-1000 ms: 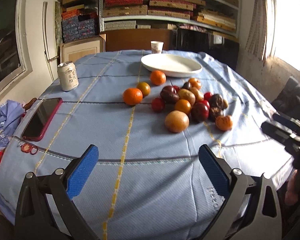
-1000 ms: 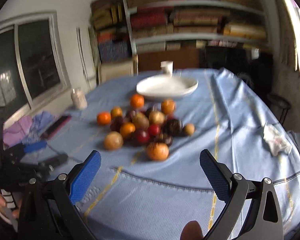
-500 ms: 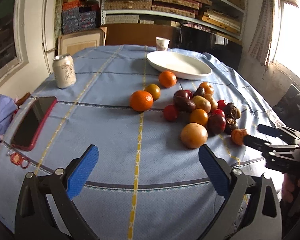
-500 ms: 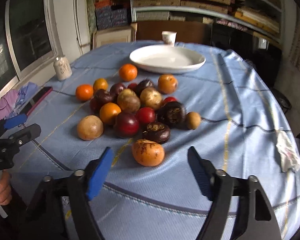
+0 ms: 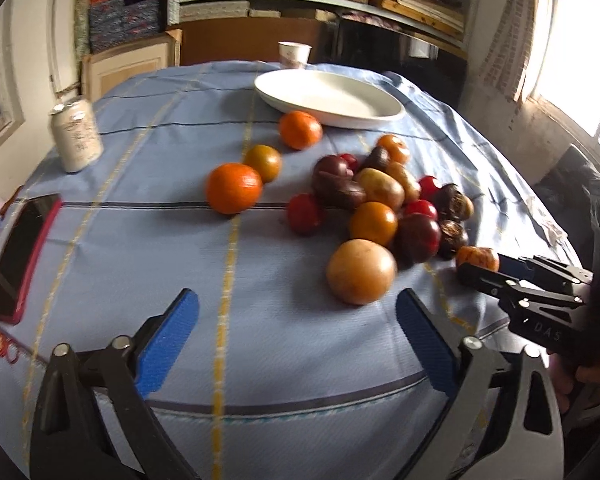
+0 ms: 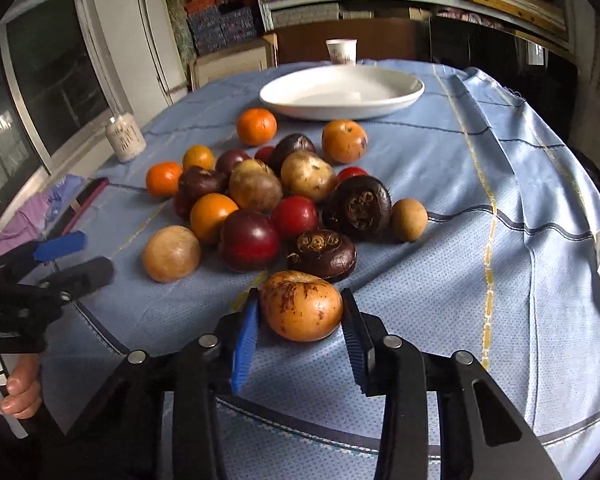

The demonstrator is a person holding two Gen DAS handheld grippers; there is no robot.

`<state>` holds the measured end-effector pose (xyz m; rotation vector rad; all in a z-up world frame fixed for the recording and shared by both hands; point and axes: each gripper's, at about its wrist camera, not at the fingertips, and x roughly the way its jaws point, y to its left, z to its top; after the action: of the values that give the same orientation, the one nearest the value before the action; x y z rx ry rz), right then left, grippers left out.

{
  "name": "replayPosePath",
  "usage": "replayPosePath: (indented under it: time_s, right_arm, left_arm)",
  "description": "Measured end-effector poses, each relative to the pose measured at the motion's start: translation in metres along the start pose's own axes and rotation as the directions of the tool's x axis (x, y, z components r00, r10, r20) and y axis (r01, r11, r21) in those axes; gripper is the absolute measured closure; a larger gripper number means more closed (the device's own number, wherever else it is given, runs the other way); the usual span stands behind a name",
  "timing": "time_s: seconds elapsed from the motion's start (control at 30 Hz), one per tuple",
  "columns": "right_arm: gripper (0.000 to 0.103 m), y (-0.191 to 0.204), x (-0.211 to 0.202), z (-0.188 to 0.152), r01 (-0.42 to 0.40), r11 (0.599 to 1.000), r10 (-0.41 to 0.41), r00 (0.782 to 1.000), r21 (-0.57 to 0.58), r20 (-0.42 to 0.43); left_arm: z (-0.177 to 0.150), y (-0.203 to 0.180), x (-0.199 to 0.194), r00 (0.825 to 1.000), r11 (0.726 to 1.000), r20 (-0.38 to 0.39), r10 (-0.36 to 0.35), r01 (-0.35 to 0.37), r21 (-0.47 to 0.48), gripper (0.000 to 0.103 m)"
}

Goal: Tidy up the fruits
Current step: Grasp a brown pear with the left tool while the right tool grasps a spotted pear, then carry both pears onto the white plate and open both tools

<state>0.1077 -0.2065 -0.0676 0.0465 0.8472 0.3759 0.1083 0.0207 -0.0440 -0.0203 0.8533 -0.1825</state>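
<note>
Fruit lies heaped on a blue cloth (image 6: 480, 184), filling the middle of my right wrist view. My right tongs (image 6: 300, 320) sit at the bottom centre with their jaws closing on a speckled orange fruit (image 6: 301, 305); both blue pads look to touch its sides, and it rests on the cloth at the near edge of the heap. Just above it lie two dark, rough-topped fruits (image 6: 323, 254), a deep red one (image 6: 250, 245) and a small red one (image 6: 294, 216). A tan round fruit (image 6: 171, 253) sits at centre left, apart from the pile.

A white plate (image 6: 342, 94) stands in the upper middle of the frame, past the heap, with a paper cup (image 6: 341, 52) behind it and a can (image 6: 126, 139) at upper left.

My left tongs (image 5: 296, 344) fill the bottom of the left wrist view — jaws wide but closing, nothing between them, only cloth. That tan fruit (image 5: 361, 271) sits just above the right-hand pad. An orange (image 5: 234, 188) lies alone left of the heap, and a phone (image 5: 20, 256) in a red case lies at the left edge. At the right edge my right tongs (image 5: 480, 266) show side-on, fingers against the speckled fruit (image 5: 477, 258).
</note>
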Motion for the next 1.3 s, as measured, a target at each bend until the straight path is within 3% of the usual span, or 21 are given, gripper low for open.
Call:
replayPosePath:
  time_s: [0.03, 0.13, 0.3, 0.53, 0.9, 1.07, 1.2, 1.3]
  right_arm:
    - [0.063, -0.003, 0.000, -0.001, -0.014, 1.000, 0.014, 1.000, 0.015, 0.004]
    - [0.063, -0.013, -0.004, -0.001, -0.053, 0.997, 0.052, 0.998, 0.061, 0.026]
    - [0.063, -0.020, -0.005, 0.000, -0.080, 0.992, 0.077, 0.996, 0.094, 0.037]
    - [0.063, -0.025, -0.005, -0.001, -0.110, 0.987, 0.106, 0.994, 0.116, 0.038]
    - [0.063, -0.028, -0.002, -0.001, -0.122, 0.984, 0.121, 0.993, 0.129, 0.015]
    - [0.063, -0.032, -0.010, 0.010, -0.117, 0.987, 0.117, 0.993, 0.107, 0.001]
    - [0.063, -0.036, -0.023, 0.039, -0.121, 0.991, 0.120, 0.993, 0.053, 0.013]
    - [0.063, -0.039, -0.032, 0.076, -0.128, 0.992, 0.127, 0.990, 0.007, 0.055]
  left_arm:
    - [0.003, -0.004, 0.005, 1.000, 1.000, -0.019, -0.017, 0.018, 0.012, 0.025]
    - [0.008, -0.013, 0.018, 0.997, 0.999, -0.058, -0.044, 0.045, 0.029, 0.036]
    - [0.017, -0.023, 0.027, 0.995, 0.996, -0.070, -0.068, 0.072, 0.049, 0.036]
    - [0.023, -0.024, 0.042, 0.982, 0.991, -0.137, -0.128, 0.133, 0.028, 0.057]
    - [0.025, -0.028, 0.051, 0.976, 0.989, -0.180, -0.125, 0.137, 0.056, 0.059]
    - [0.028, -0.020, 0.040, 0.963, 0.979, -0.198, -0.183, 0.197, 0.051, 0.060]
    - [0.055, -0.009, 0.018, 0.959, 0.966, -0.167, -0.228, 0.244, 0.083, 0.060]
    - [0.099, 0.000, 0.007, 0.965, 0.963, -0.118, -0.234, 0.247, 0.107, 0.060]
